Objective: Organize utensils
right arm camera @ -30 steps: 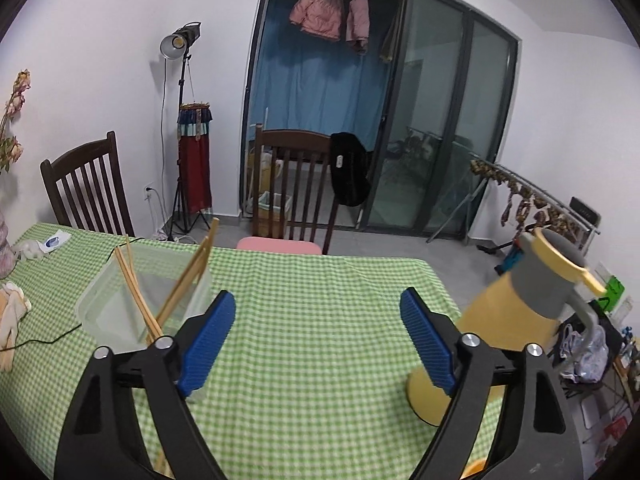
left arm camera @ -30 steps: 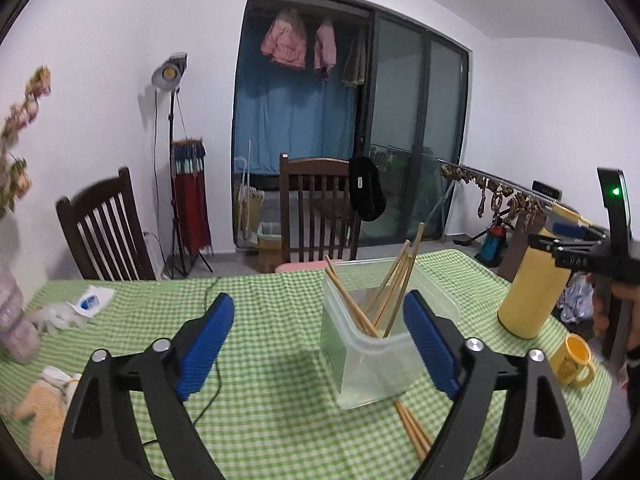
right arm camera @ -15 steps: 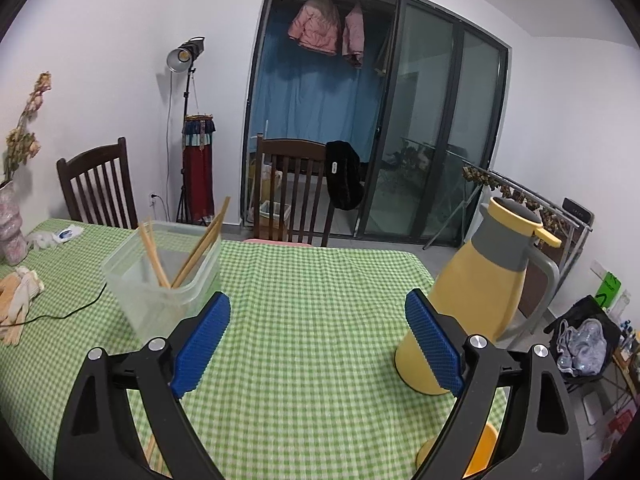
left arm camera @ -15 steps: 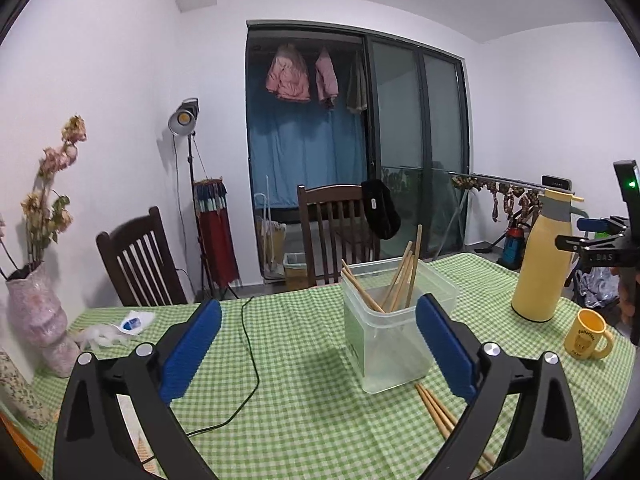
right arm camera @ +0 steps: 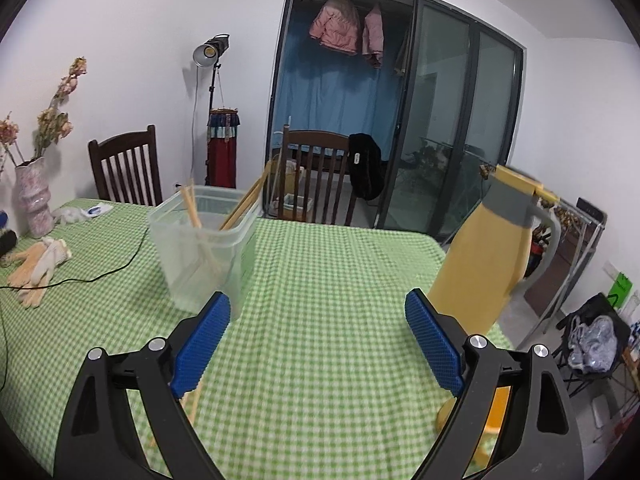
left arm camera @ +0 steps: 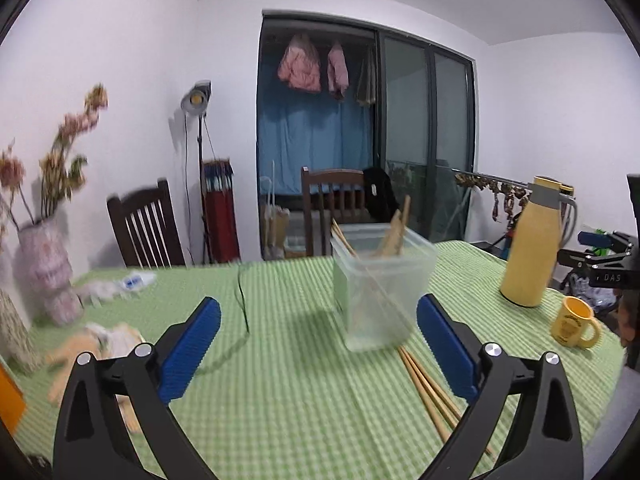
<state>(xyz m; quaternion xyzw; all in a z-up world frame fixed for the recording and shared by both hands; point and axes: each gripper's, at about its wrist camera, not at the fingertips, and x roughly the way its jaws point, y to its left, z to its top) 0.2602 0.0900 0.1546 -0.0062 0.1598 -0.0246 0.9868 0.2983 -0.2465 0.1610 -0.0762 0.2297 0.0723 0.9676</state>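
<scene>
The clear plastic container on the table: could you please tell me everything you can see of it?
The clear plastic container is a lidless, translucent, roughly square tub with rounded corners and a thicker rim, standing upright on the green checked tablecloth. Several wooden chopsticks lean inside it, their ends poking above the rim. More loose chopsticks lie on the cloth by its base; whether they touch it is unclear. Neither gripper touches it.

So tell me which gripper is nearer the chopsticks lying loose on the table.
Left. The loose chopsticks lie just inside the left gripper's right pad, below the clear container. The right gripper sits further right, only its left pad near them.
</scene>
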